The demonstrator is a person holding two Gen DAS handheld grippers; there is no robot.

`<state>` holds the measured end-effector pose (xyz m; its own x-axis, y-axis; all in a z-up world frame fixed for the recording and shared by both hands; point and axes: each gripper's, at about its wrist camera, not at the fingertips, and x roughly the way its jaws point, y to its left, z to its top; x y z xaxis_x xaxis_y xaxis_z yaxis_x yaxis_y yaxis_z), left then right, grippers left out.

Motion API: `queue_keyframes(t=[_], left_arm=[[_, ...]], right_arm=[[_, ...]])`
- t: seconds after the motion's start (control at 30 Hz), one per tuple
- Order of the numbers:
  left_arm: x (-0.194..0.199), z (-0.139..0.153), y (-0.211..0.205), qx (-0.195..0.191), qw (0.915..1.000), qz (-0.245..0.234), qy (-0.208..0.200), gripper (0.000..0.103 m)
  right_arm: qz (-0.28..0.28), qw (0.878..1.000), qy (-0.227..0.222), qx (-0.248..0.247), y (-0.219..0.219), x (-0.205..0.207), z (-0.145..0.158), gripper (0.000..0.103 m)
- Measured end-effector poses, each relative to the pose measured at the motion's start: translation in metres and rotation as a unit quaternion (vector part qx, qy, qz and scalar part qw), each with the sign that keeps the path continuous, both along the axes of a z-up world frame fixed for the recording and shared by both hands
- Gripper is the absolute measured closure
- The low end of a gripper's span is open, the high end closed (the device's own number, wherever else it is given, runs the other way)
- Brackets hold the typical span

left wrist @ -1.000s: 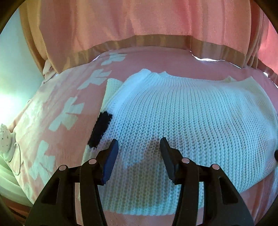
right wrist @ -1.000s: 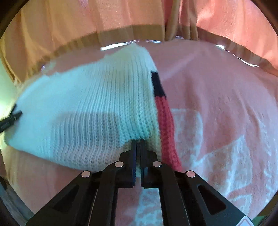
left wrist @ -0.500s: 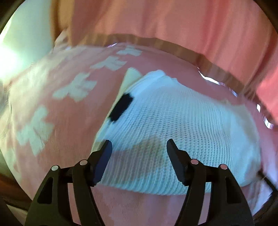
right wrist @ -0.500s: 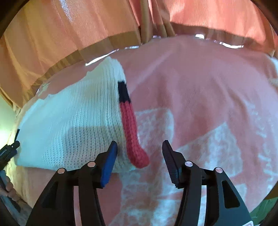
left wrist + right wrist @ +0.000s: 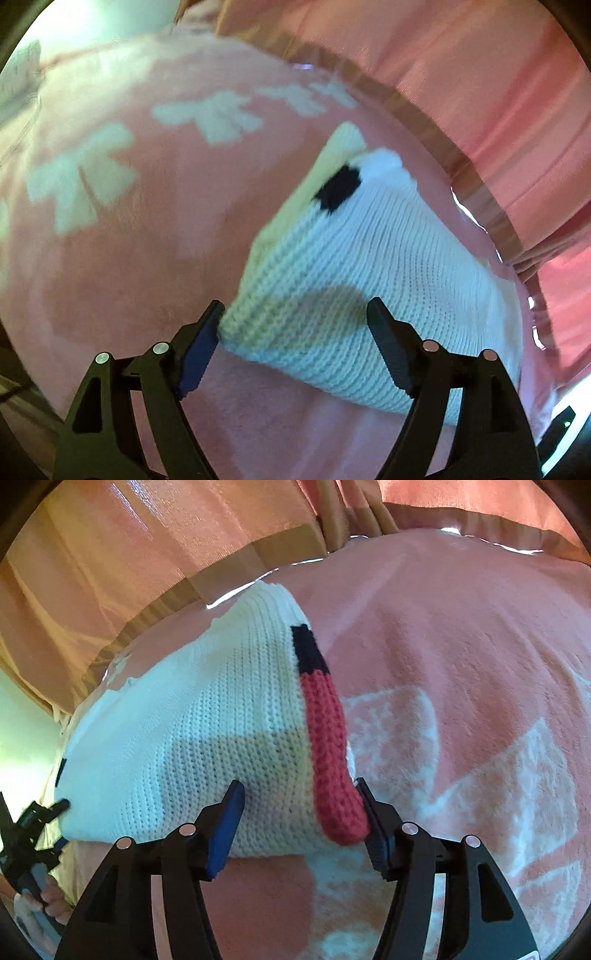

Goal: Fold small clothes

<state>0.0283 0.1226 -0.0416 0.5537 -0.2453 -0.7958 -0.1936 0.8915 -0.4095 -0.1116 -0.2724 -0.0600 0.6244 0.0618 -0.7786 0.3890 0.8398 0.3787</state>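
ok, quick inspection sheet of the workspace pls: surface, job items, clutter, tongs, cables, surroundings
Surface: pink blanket with white bow pattern, soft, slightly rumpled.
Job's things: white knit sweater lying folded on the blanket; red cuff with a dark band along its right edge.
Clutter: nothing seen.
Tongs: left tongs opening, over the sweater's near left corner; right tongs opening, straddling the red cuff end; neither grips.
Cables: nothing seen.
Surroundings: pink curtain with a tan band behind the blanket.

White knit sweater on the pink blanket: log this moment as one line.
item: white knit sweater folded on pink blanket | left hand-held gripper: opening, straddles corner | right hand-held gripper: opening, straddles red cuff
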Motion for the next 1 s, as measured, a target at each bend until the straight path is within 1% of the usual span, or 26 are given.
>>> queue_keyframes(t=[0.03, 0.07, 0.1, 0.13, 0.17, 0.2, 0.23, 0.27, 0.3, 0.33, 0.37, 0.4, 0.43, 0.47, 0.5, 0.57, 0.6, 0.63, 0.67, 0.7, 0.73, 0.77, 0.8, 0.83, 0.9, 1.0], left_arm=[[0.001, -0.003, -0.001, -0.01, 0.9999, 0.003, 0.003, 0.022], [0.002, -0.003, -0.002, -0.012, 0.9999, 0.005, -0.006, 0.021], [0.006, -0.004, -0.005, -0.007, 1.0, 0.005, -0.003, 0.021], [0.009, -0.003, -0.007, -0.002, 1.0, 0.006, -0.006, 0.028], [0.01, -0.003, -0.007, -0.005, 1.0, 0.007, -0.005, 0.045], [0.012, -0.001, -0.004, -0.019, 0.9997, 0.009, -0.009, 0.058], [0.016, 0.002, -0.001, -0.059, 0.9982, -0.008, -0.01, 0.08], [0.016, 0.011, 0.002, -0.072, 0.9973, -0.01, -0.008, 0.083], [0.014, 0.02, 0.005, -0.072, 0.9972, -0.013, -0.018, 0.085], [0.009, 0.034, 0.007, -0.06, 0.9975, -0.025, -0.029, 0.086], [0.006, 0.041, 0.009, -0.052, 0.9976, -0.03, -0.034, 0.087], [0.001, 0.048, 0.011, -0.037, 0.998, -0.039, -0.033, 0.087], [-0.001, 0.046, 0.011, -0.022, 0.9985, -0.045, -0.023, 0.087], [-0.003, 0.039, 0.012, -0.011, 0.9986, -0.05, -0.009, 0.086], [-0.007, 0.023, 0.01, 0.012, 0.9982, -0.057, 0.017, 0.086], [-0.013, -0.007, 0.004, 0.044, 0.9953, -0.064, 0.057, 0.085], [-0.02, -0.004, -0.001, 0.077, 0.9948, -0.06, 0.031, 0.084], [-0.021, 0.002, -0.011, 0.105, 0.9915, -0.073, 0.027, 0.084], [-0.024, 0.007, -0.014, 0.111, 0.9907, -0.075, 0.019, 0.081], [-0.03, 0.021, -0.016, 0.114, 0.9905, -0.077, -0.002, 0.08], [-0.034, 0.031, -0.017, 0.114, 0.9903, -0.078, -0.015, 0.079], [-0.039, 0.039, -0.017, 0.113, 0.9903, -0.077, -0.027, 0.075], [-0.044, 0.055, -0.017, 0.11, 0.99, -0.075, -0.046, 0.071], [-0.045, 0.065, -0.017, 0.111, 0.9896, -0.073, -0.056, 0.068], [-0.037, 0.087, -0.021, 0.106, 0.9881, -0.075, -0.082, 0.065], [-0.009, 0.111, -0.038, 0.105, 0.9848, -0.095, -0.101, 0.055]], right_arm=[[0.003, 1.0, -0.004, 0.007, 0.0, 0.002, -0.001, 0.049], [0.005, 1.0, -0.006, 0.013, 0.0, 0.003, -0.001, 0.062], [0.006, 1.0, -0.008, 0.016, 0.001, 0.006, -0.001, 0.073], [0.009, 1.0, -0.012, 0.018, 0.0, 0.008, -0.001, 0.087], [0.01, 0.999, -0.021, 0.022, 0.0, 0.009, 0.004, 0.088], [0.011, 0.999, -0.031, 0.02, 0.0, 0.008, 0.011, 0.09], [0.011, 0.999, -0.045, 0.011, 0.0, 0.005, 0.022, 0.091], [0.008, 0.998, -0.069, -0.01, -0.001, -0.001, 0.041, 0.092], [0.002, 0.996, -0.088, -0.032, -0.002, -0.011, 0.062, 0.092], [-0.001, 0.994, -0.098, -0.044, -0.004, -0.02, 0.076, 0.093], [-0.001, 0.993, -0.104, -0.053, -0.007, -0.029, 0.087, 0.093], [-0.007, 0.993, -0.095, -0.072, -0.009, -0.04, 0.093, 0.093], [-0.014, 0.993, -0.078, -0.091, -0.01, -0.048, 0.09, 0.093], [-0.017, 0.993, -0.053, -0.105, -0.011, -0.052, 0.081, 0.093], [-0.02, 0.995, -0.007, -0.101, -0.015, -0.053, 0.06, 0.093], [-0.007, 0.995, 0.079, -0.058, -0.02, -0.048, 0.015, 0.09], [-0.018, 0.996, 0.063, -0.058, -0.021, -0.052, 0.015, 0.088], [-0.011, 0.995, 0.068, -0.072, -0.02, -0.05, 0.023, 0.087], [-0.006, 0.994, 0.059, -0.089, -0.018, -0.05, 0.033, 0.083], [-0.014, 0.994, 0.048, -0.102, -0.017, -0.053, 0.044, 0.074], [-0.024, 0.992, 0.04, -0.118, -0.016, -0.057, 0.056, 0.071], [-0.03, 0.99, 0.032, -0.132, -0.016, -0.061, 0.067, 0.07], [-0.036, 0.989, 0.01, -0.144, -0.016, -0.065, 0.082, 0.063], [-0.039, 0.988, -0.008, -0.15, -0.018, -0.066, 0.093, 0.054], [-0.02, 0.987, -0.033, -0.156, -0.019, -0.051, 0.112, 0.052], [0.021, 0.983, -0.051, -0.176, -0.023, -0.014, 0.124, 0.051]])
